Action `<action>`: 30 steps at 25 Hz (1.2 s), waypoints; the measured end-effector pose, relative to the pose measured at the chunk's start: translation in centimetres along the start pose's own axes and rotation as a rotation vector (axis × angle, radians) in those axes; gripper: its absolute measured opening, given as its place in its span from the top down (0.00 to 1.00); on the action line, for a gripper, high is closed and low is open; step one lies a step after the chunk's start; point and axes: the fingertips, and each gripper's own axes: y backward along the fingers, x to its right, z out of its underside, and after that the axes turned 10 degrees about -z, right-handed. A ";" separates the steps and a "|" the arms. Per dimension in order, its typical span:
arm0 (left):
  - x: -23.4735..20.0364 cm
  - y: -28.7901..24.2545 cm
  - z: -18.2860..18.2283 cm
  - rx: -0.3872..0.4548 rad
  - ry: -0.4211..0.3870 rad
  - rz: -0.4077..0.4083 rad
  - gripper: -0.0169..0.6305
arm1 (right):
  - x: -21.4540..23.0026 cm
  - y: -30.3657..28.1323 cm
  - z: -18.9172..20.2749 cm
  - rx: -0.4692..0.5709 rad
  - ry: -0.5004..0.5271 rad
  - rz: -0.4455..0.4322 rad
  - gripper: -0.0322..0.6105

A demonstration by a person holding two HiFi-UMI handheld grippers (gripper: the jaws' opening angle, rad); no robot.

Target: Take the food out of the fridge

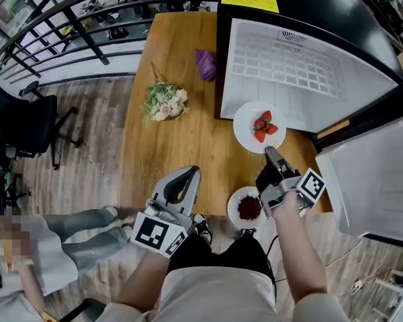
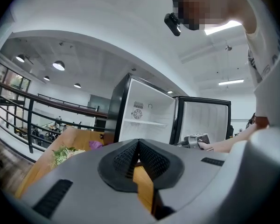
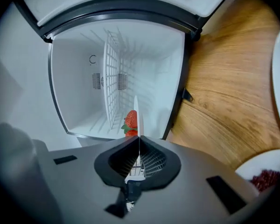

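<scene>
Strawberries (image 1: 263, 127) are seen on a white plate (image 1: 245, 137) at the open mouth of the fridge (image 1: 302, 72), which stands on the wooden table (image 1: 181, 146). Whether the plate is resting or lifted cannot be told. The plate's near rim is pinched by the right claw (image 1: 270, 151), whose jaws are clenched on it. In the right gripper view the rim is seen edge-on between the jaws, with the berries just beyond. A wire shelf is seen inside the white fridge, and the door (image 1: 369, 173) is swung out to the right. The left claw (image 1: 187, 176) is held near the table's front edge with its jaws pressed together on nothing. A second plate (image 1: 234, 206) of dark red berries is set just beside the right claw. Flowers (image 1: 164, 102) and a purple thing (image 1: 205, 64) are laid farther back on the table.
</scene>
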 end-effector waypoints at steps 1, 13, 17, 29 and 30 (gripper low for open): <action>-0.2 0.2 0.0 -0.004 -0.002 0.013 0.96 | -0.4 0.4 0.7 0.004 0.000 -0.005 0.91; 1.0 3.6 -0.7 -0.007 -0.028 0.052 0.96 | -3.0 5.1 7.3 -0.012 0.006 -0.030 0.91; 2.8 5.8 -0.7 0.001 -0.031 0.033 0.96 | -3.1 7.1 8.6 -0.044 0.008 -0.020 0.91; 5.1 13.1 -0.3 0.016 -0.027 -0.066 0.96 | -3.5 10.9 13.7 -0.165 -0.004 -0.039 0.91; 4.9 13.1 0.0 0.012 -0.029 -0.067 0.96 | -3.1 11.0 14.1 -0.169 -0.004 -0.036 0.91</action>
